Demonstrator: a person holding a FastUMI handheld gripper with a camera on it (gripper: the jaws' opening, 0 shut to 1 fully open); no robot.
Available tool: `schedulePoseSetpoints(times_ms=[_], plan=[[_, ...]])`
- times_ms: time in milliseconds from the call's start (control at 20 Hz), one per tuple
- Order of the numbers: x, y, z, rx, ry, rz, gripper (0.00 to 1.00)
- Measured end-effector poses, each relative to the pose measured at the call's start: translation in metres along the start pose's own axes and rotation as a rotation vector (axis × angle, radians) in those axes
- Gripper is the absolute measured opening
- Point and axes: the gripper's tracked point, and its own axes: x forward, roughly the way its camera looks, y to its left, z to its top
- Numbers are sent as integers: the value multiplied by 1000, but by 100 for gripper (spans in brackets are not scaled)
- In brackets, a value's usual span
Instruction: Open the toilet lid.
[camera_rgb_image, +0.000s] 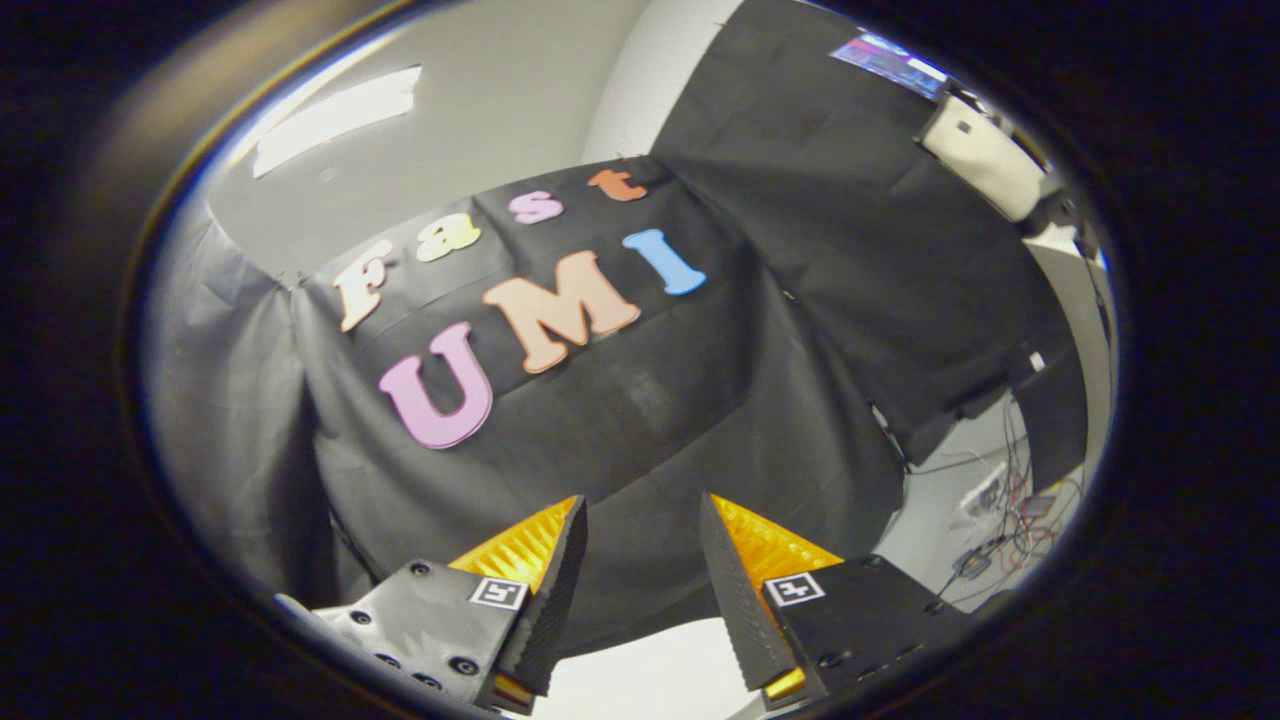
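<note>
- Gripper (640, 520) sits at the bottom centre of the frame, its two fingers spread apart with a clear gap between them and nothing held; only air and the black cloth lie between the tips.
- Each finger carries a small square black-and-white marker (498, 592) on its base block, low in the frame.
- Below the gap between the fingers, at the very bottom centre, a pale white surface (650, 675) shows; I cannot tell whether it is the toilet lid or part of the toilet, since too little of it is seen.
- Beyond the fingers, the black cloth wall (620, 400) of the booth takes up the middle of the frame, tilted.
- At the upper left, a bright ceiling light panel (335, 115) glows on a pale ceiling.
- At the upper right, a whitish box-like object (985, 160) hangs near the cloth's edge.
- At the lower right, a tangle of cables (1010, 530) lies on a light floor.
</note>
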Motion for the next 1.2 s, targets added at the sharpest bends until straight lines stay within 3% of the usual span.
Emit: schedulePoseSetpoints(times_ms=[150, 450, 850, 1200], plan=[[-18, -17, -19, 121, -29, -109, 71], [-74, -46, -104, 264, 92, -308, 71], [-136, -73, -189, 306, 297, -504, 71], [-170, -92, -247, 387, 463, -598, 72]])
